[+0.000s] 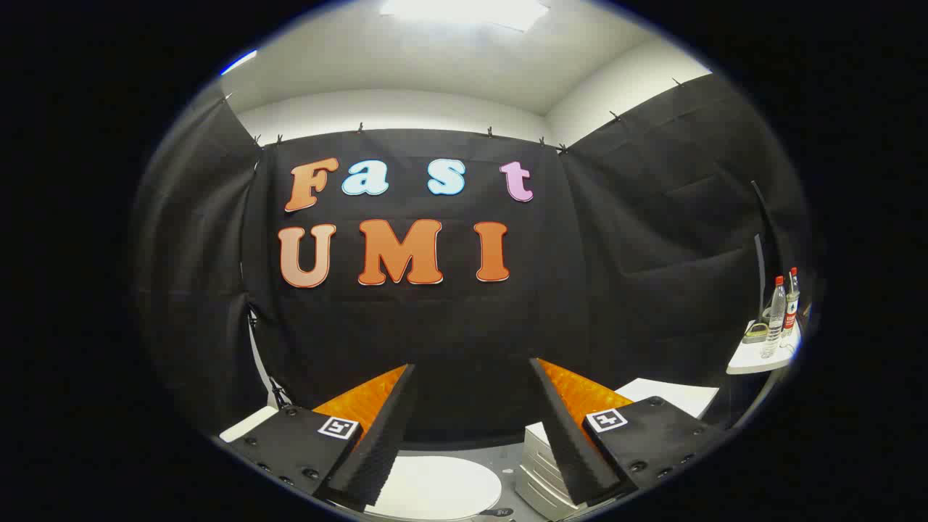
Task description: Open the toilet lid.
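Note:
My gripper (471, 366) is open, its two fingers spread wide with nothing between them. It is held high and looks at the black booth wall. Low between the fingers lies the white toilet lid (438, 486), closed and flat, well below the fingertips. The fingers are apart from the lid and touch nothing.
A white ribbed unit (538, 471) stands right of the lid, partly behind the right finger. A white board (674, 395) lies beyond it. At the far right a small white shelf (754, 362) carries two clear bottles (776, 315) with red caps.

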`<action>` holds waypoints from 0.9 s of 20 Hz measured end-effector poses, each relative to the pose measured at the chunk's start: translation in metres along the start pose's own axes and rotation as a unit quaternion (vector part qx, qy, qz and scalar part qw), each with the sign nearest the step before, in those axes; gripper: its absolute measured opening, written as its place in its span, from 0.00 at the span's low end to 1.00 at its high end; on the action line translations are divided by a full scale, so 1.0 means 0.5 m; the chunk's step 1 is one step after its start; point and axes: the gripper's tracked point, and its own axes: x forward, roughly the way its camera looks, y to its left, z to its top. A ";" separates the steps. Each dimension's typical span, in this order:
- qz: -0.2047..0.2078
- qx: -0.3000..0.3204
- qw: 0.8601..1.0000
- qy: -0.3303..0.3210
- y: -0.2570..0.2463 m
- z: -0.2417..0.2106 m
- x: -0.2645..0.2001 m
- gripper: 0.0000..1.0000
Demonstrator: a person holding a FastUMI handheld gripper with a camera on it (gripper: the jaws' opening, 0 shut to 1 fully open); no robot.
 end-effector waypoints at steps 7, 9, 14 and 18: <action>0.001 -0.001 1.000 0.000 0.006 -0.002 0.002 0.98; 0.000 -0.002 1.000 0.002 0.007 -0.008 0.002 0.98; 0.002 -0.005 1.000 0.006 0.009 -0.014 0.004 0.98; 0.000 -0.006 1.000 0.007 0.000 -0.023 0.009 0.98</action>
